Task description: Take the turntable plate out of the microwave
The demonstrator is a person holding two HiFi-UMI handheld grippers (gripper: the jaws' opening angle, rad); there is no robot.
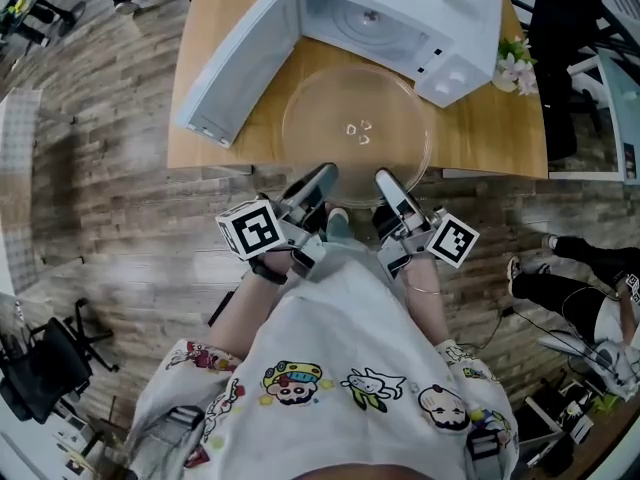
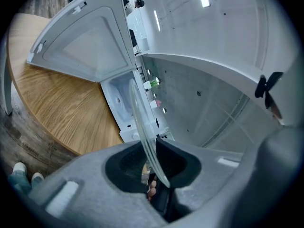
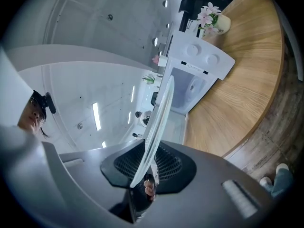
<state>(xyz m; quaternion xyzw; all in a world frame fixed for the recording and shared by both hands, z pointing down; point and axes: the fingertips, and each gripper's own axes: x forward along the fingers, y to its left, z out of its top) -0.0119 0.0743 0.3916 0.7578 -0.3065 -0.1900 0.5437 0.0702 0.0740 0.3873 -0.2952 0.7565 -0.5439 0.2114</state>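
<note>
The clear glass turntable plate [image 1: 357, 134] hangs level over the wooden table, in front of the white microwave [image 1: 400, 20], whose door [image 1: 240, 63] stands swung open to the left. My left gripper [image 1: 318, 182] is shut on the plate's near rim at the left, my right gripper [image 1: 388, 185] on the near rim at the right. In the left gripper view the plate [image 2: 142, 122] shows edge-on, pinched between the dark pads. The right gripper view shows the same plate [image 3: 159, 122] edge-on between that gripper's pads, with the microwave [image 3: 192, 75] behind it.
A round wooden table [image 1: 480, 138] carries the microwave and a small pot of pink flowers [image 1: 512, 66] at its right. Chairs and a person's legs [image 1: 575, 288] stand on the wood floor to the right. The holder's patterned shirt fills the lower head view.
</note>
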